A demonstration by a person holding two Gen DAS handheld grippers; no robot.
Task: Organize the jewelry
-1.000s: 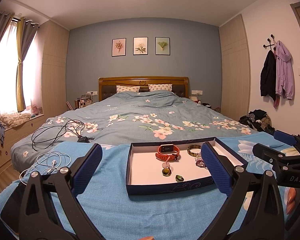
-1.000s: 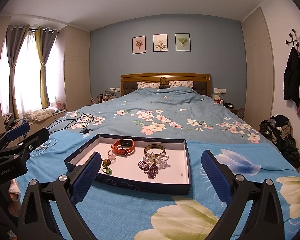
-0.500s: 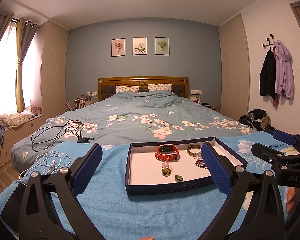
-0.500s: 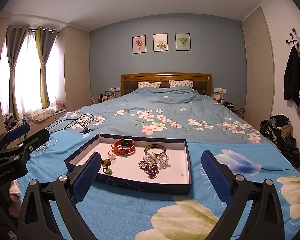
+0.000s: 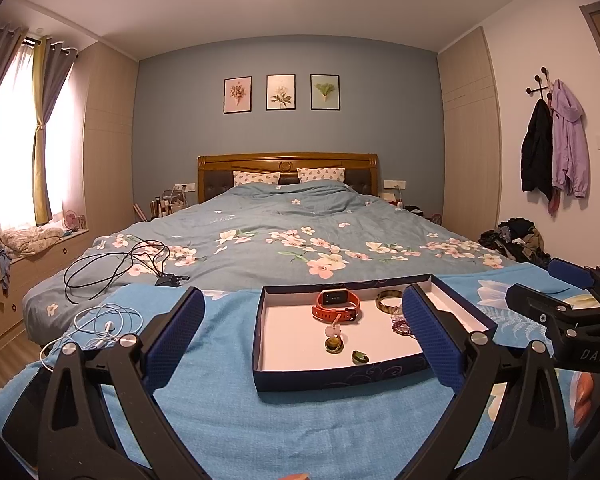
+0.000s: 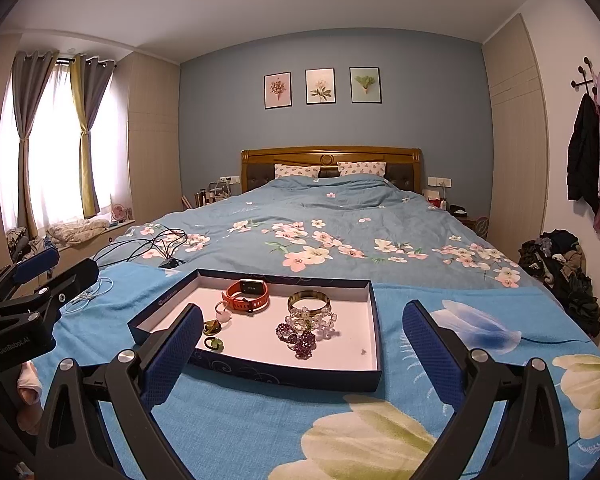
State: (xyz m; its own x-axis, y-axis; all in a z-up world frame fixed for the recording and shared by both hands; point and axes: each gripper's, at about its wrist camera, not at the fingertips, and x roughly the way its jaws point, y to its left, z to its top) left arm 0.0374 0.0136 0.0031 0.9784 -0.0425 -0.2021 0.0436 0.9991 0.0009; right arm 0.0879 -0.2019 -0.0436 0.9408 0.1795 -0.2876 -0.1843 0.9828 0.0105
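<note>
A dark blue tray (image 5: 332,378) (image 6: 284,376) with a white floor lies on the blue blanket at the foot of the bed. In it lie an orange watch (image 5: 336,305) (image 6: 247,295), a brown-gold bangle (image 5: 389,299) (image 6: 309,301), a clear bead bracelet (image 6: 312,319), purple bead pieces (image 6: 298,340), a pink ring (image 5: 333,330) (image 6: 222,312) and two green rings (image 5: 359,357) (image 6: 213,343). My left gripper (image 5: 300,340) is open and empty, short of the tray. My right gripper (image 6: 302,354) is open and empty, near the tray's front edge.
White earphones (image 5: 100,326) and a black cable (image 5: 116,264) lie on the bed left of the tray. The flowered duvet (image 6: 332,232) stretches behind. A clothes pile (image 6: 560,268) sits on the floor at the right wall.
</note>
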